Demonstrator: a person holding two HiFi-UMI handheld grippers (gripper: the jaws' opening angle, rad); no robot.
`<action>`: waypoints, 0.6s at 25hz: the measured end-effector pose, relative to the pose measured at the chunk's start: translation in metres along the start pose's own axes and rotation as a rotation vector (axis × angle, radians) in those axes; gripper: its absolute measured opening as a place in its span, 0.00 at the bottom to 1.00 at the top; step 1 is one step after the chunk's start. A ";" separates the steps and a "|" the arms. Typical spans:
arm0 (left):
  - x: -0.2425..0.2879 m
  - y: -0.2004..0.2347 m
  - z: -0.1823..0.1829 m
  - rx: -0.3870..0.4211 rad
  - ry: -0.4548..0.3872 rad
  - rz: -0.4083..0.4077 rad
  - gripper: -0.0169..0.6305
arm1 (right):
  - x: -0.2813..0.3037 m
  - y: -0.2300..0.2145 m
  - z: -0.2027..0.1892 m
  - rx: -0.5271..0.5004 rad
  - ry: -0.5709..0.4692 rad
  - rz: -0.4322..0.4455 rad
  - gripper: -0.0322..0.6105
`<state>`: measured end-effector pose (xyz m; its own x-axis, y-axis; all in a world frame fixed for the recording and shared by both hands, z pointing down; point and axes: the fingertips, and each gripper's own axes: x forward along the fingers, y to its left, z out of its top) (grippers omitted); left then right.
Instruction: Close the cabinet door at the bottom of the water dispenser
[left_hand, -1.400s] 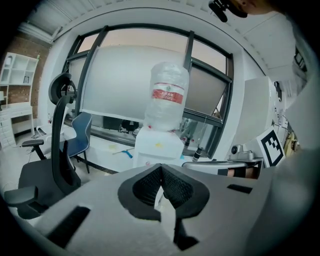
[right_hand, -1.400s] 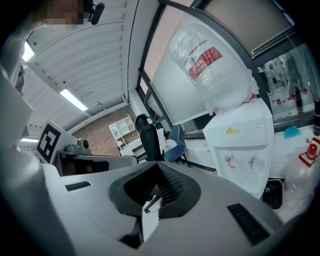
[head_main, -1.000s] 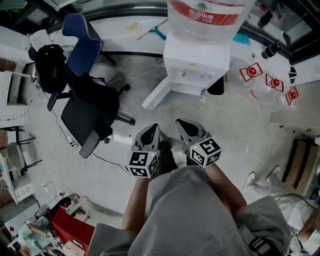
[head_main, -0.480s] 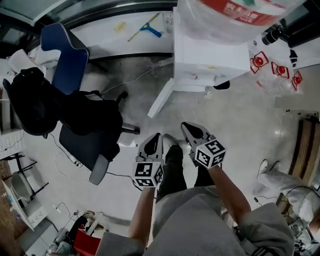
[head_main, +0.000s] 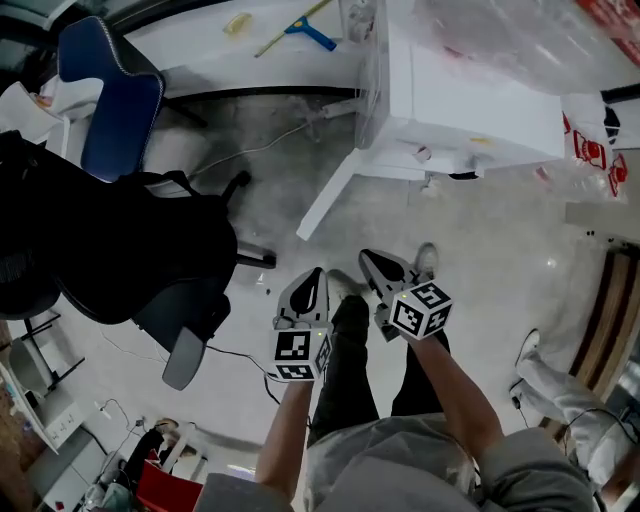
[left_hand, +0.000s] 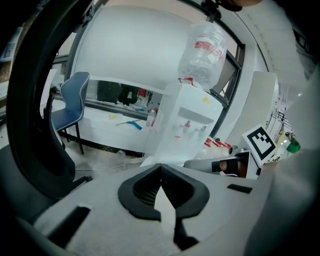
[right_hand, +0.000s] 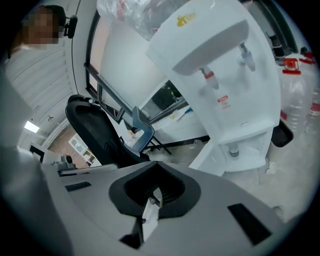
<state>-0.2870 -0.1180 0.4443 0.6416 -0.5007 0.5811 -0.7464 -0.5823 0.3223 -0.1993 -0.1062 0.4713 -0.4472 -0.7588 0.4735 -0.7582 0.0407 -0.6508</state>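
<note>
The white water dispenser (head_main: 470, 110) stands at the top right with a clear bottle on top. Its bottom cabinet door (head_main: 328, 195) is swung open, jutting out to the left over the floor. Both grippers hover side by side above the person's legs, well short of the door. My left gripper (head_main: 313, 273) is shut and holds nothing. My right gripper (head_main: 368, 256) is shut and empty too. The right gripper view shows the dispenser (right_hand: 225, 75), the open door (right_hand: 212, 152) and the open cabinet beneath the taps. The left gripper view has the dispenser (left_hand: 185, 125) ahead.
A black office chair (head_main: 120, 250) draped with dark cloth fills the left. A blue chair (head_main: 110, 100) stands behind it. A cable (head_main: 250, 150) trails over the floor near the door. Red-labelled bottles (head_main: 590, 140) lie right of the dispenser. White shoes (head_main: 540, 370) sit at the right.
The view has dropped lower and closer: the dispenser and open door appear larger and nearer. Both grippers have sunk along with it, still shut and side by side.
</note>
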 end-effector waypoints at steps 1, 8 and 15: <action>0.004 0.004 -0.001 0.001 -0.004 0.008 0.04 | 0.006 -0.005 -0.005 0.005 0.011 0.005 0.06; 0.037 0.034 -0.047 0.011 0.012 0.053 0.04 | 0.041 -0.039 -0.035 0.025 0.067 0.030 0.06; 0.070 0.065 -0.099 0.031 0.037 0.089 0.04 | 0.081 -0.067 -0.074 0.066 0.135 0.084 0.06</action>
<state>-0.3083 -0.1277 0.5803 0.5659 -0.5275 0.6336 -0.7937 -0.5566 0.2455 -0.2197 -0.1221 0.5975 -0.5706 -0.6601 0.4885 -0.6848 0.0541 -0.7267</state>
